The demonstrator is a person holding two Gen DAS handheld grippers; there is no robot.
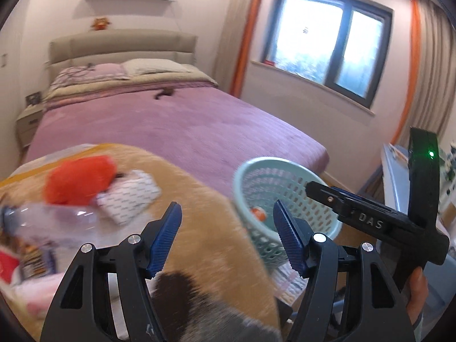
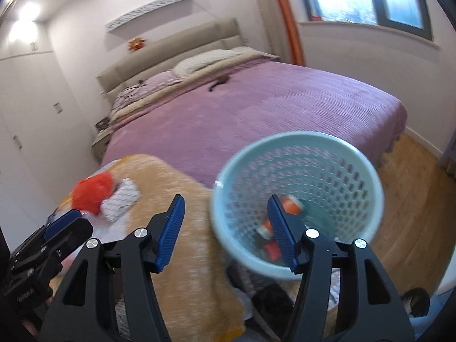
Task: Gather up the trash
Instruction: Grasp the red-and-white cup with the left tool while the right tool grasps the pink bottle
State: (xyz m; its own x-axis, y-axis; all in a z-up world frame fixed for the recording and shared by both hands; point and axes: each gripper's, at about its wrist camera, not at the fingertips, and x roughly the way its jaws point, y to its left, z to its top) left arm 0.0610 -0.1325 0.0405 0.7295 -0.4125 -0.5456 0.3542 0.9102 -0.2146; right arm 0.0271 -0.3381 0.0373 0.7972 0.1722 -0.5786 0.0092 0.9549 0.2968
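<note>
Legible writing: only "DAS" in raised letters on the body of the right gripper as seen from the left wrist view. A green light glows on its upright frame. The white packet carries a fine repeated print, too blurred to read. Wrapper labels at the far left are also unreadable.

Left gripper: jaws parted wide, blue ribbed pads apart, nothing between them. It hangs over the tan blanket.

Right gripper, own view: jaws about half spread, nothing gripped. Its right pad overlaps the near rim of the basket in the picture; contact cannot be told.

Trash still out: crumpled orange-red bag touching the white packet, clear plastic bottle just beside them, all on the tan blanket at its left side.

Pale teal mesh basket: tilted toward the cameras, at the blanket's right edge, before the foot of the bed. Inside, at the bottom, orange-and-white scraps and a red piece.

Surroundings: bed with purple cover, pillows, padded headboard, window, orange-edged curtains, wooden floor. A fingertip of the hand shows on the right gripper's handle.
</note>
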